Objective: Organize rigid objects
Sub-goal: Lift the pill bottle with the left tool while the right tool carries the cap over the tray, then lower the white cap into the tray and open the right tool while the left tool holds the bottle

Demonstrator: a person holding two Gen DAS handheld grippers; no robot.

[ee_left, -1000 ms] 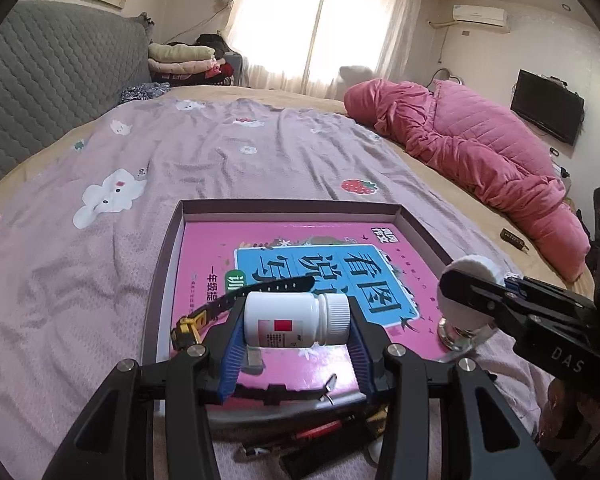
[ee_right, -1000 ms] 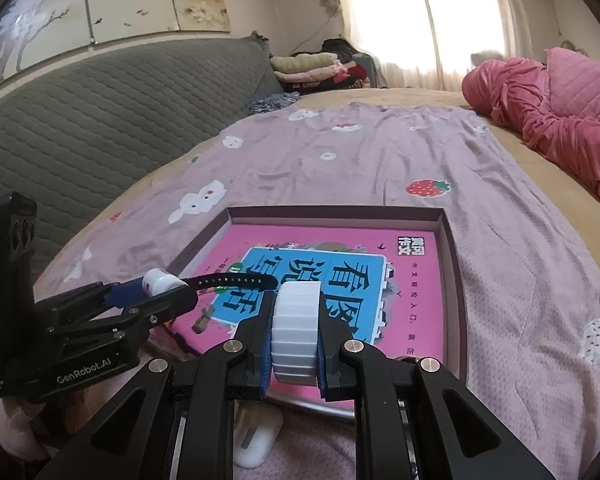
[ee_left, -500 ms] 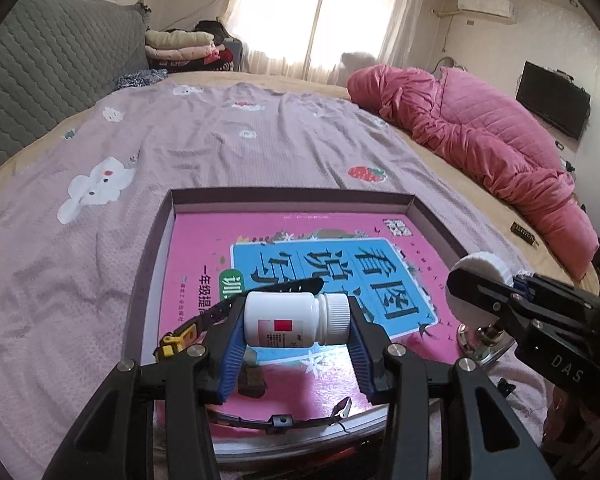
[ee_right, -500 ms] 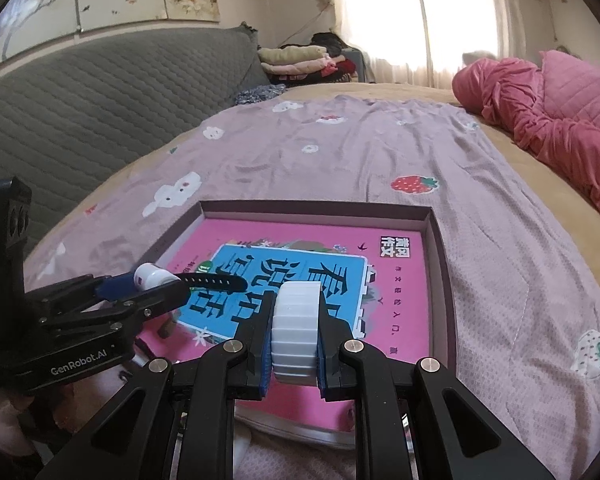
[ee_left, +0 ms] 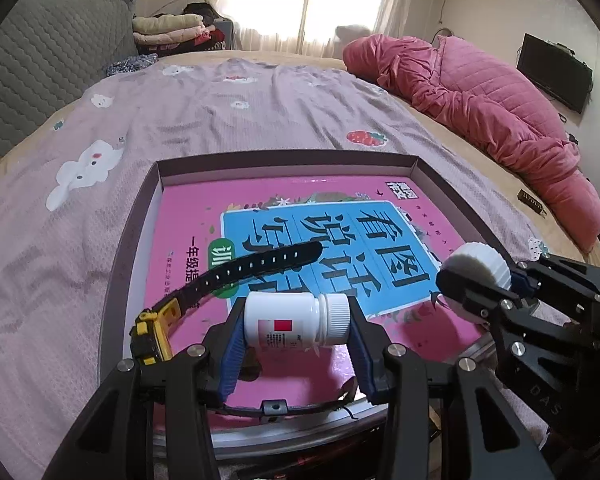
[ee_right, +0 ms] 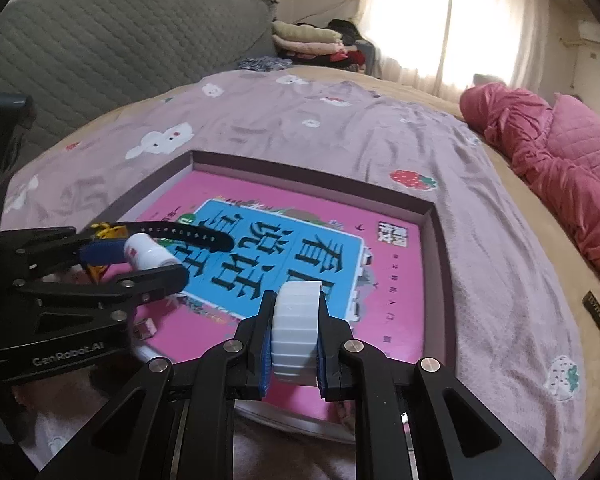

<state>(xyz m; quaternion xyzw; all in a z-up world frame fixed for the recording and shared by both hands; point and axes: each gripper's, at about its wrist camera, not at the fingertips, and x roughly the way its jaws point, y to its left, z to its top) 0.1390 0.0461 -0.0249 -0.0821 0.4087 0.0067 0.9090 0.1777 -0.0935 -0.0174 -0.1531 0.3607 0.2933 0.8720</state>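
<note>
My left gripper [ee_left: 296, 326] is shut on a white pill bottle [ee_left: 292, 324] held sideways, just above the near part of a shallow brown tray [ee_left: 284, 160]. A pink and blue book [ee_left: 300, 232] lies flat in the tray. A black watch with a yellow case [ee_left: 236, 272] lies on the book by the bottle. My right gripper [ee_right: 294, 334] is shut on a white ribbed round lid [ee_right: 294, 330], held on edge over the tray's near right part. It also shows in the left wrist view [ee_left: 480, 264]. The left gripper shows in the right wrist view [ee_right: 140, 260].
The tray sits on a bed with a purple patterned sheet [ee_left: 220, 112]. A pink quilt [ee_left: 480, 92] lies bunched at the right. A grey padded headboard [ee_right: 120, 48] is at the left. Folded clothes [ee_left: 172, 30] are stacked at the far end. A small dark bar [ee_right: 596, 308] lies right of the tray.
Both grippers have moved forward over the tray, each still holding its object. The watch now lies closer beneath the left gripper.
</note>
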